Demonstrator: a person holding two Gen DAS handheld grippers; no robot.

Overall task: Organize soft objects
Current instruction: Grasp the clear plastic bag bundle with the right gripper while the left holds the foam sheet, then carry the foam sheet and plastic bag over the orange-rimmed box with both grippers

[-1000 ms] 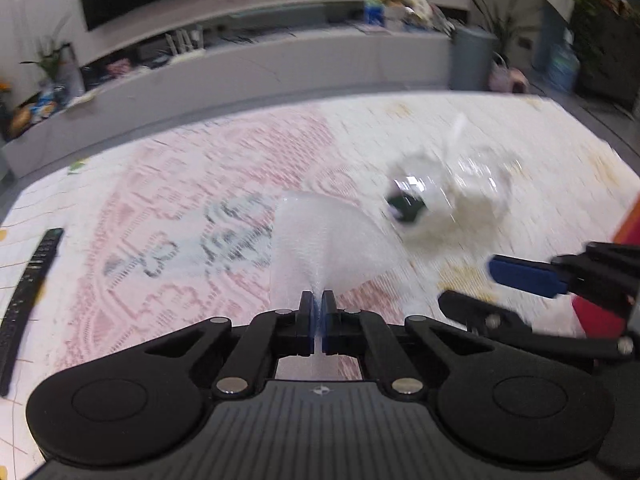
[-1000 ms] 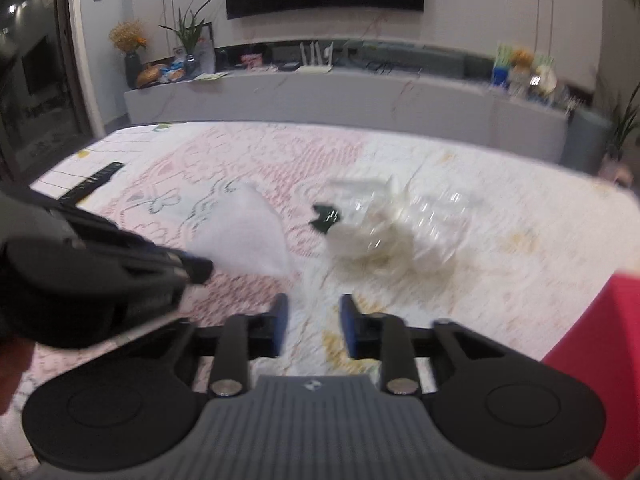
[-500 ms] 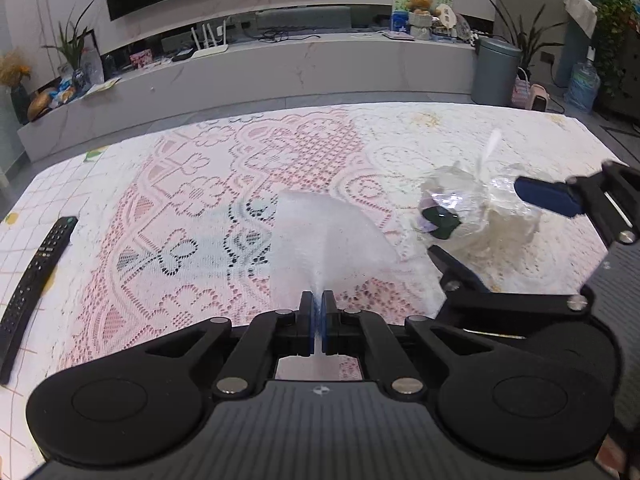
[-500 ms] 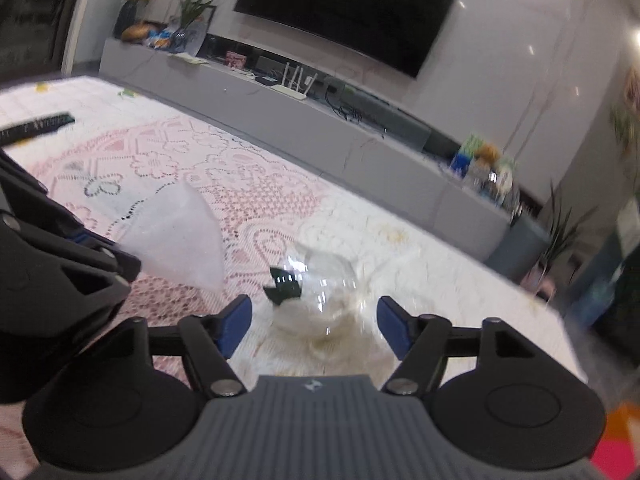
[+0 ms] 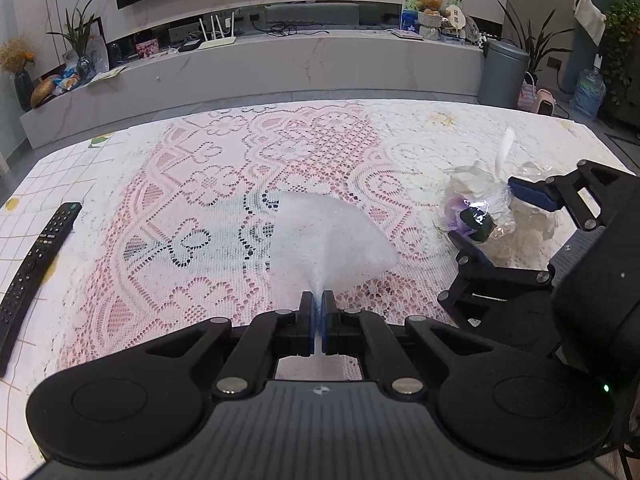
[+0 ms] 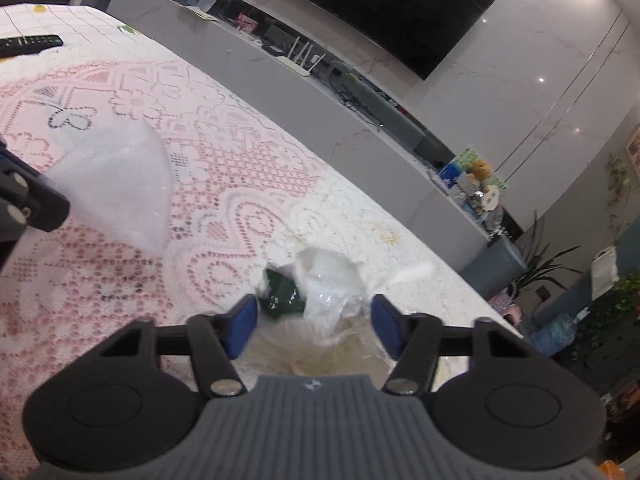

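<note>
The left gripper is pinching a thin white foam sheet fully shut, the limp, light sheet fanning out toward 12 o'clock above the lace tablecloth. The right gripper, whose jaws have just been narrowing, is standing about half open around a crinkly clear plastic bundle lying at 2 o'clock from the sheet, its pads not yet pressing. The bundle is looking slippery and crushable, best taken at its bunched middle, with open cloth all round and the remote far off at 9 o'clock

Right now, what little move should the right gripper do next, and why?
Probably close gently. The right gripper has just been narrowing, its pads either side of the crinkly clear bag but not pressing it. The left gripper is already shut on the white foam sheet.
</note>
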